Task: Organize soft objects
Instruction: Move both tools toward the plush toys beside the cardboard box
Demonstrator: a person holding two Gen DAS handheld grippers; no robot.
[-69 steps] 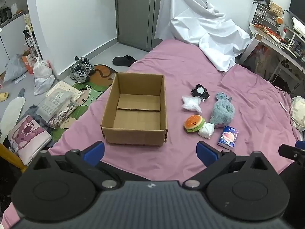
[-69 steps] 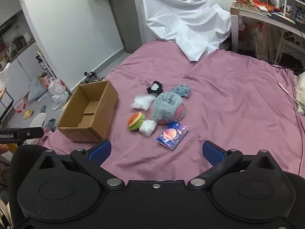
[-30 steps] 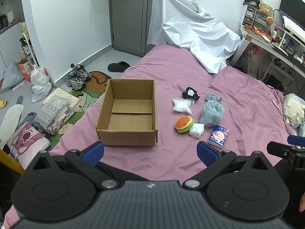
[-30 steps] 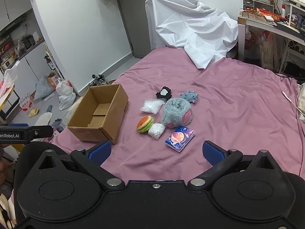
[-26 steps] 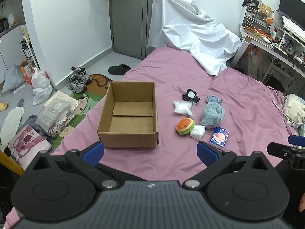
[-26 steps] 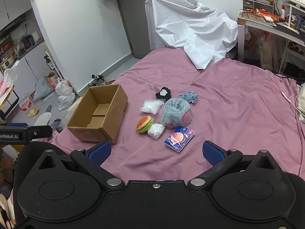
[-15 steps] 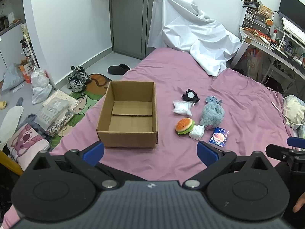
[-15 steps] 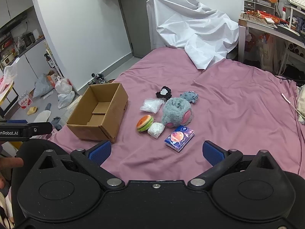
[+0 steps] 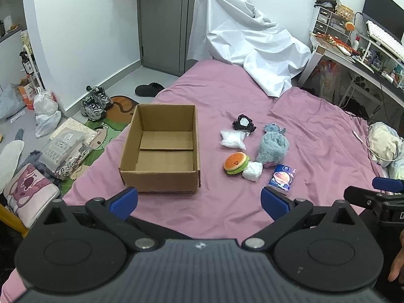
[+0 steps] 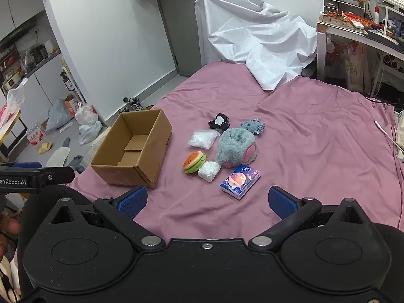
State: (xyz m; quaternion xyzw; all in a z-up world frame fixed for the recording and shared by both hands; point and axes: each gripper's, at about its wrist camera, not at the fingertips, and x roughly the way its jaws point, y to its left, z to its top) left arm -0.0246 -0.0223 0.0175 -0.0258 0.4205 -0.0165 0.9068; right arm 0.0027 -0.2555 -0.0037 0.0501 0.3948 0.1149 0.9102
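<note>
An open, empty cardboard box (image 9: 161,149) (image 10: 136,149) stands on the pink bed. To its right lie a burger plush (image 9: 236,162) (image 10: 194,162), a white wad (image 9: 252,172) (image 10: 209,170), a grey-blue plush (image 9: 272,146) (image 10: 236,147), a clear bag of white stuff (image 9: 232,139) (image 10: 203,139), a black and white item (image 9: 243,123) (image 10: 219,122) and a blue tissue pack (image 9: 281,178) (image 10: 240,181). My left gripper (image 9: 199,199) is open and empty, short of the box. My right gripper (image 10: 207,200) is open and empty, short of the tissue pack.
A white sheet (image 9: 242,50) is heaped at the bed's far end. A cluttered desk (image 9: 358,53) stands at the right. Shoes (image 9: 94,102), bags and packets lie on the floor left of the bed. A cable (image 10: 386,136) lies at the right.
Both grippers have drawn back and risen slightly, so the box and the soft things look a bit smaller. Nothing on the bed has moved; both grippers stay open.
</note>
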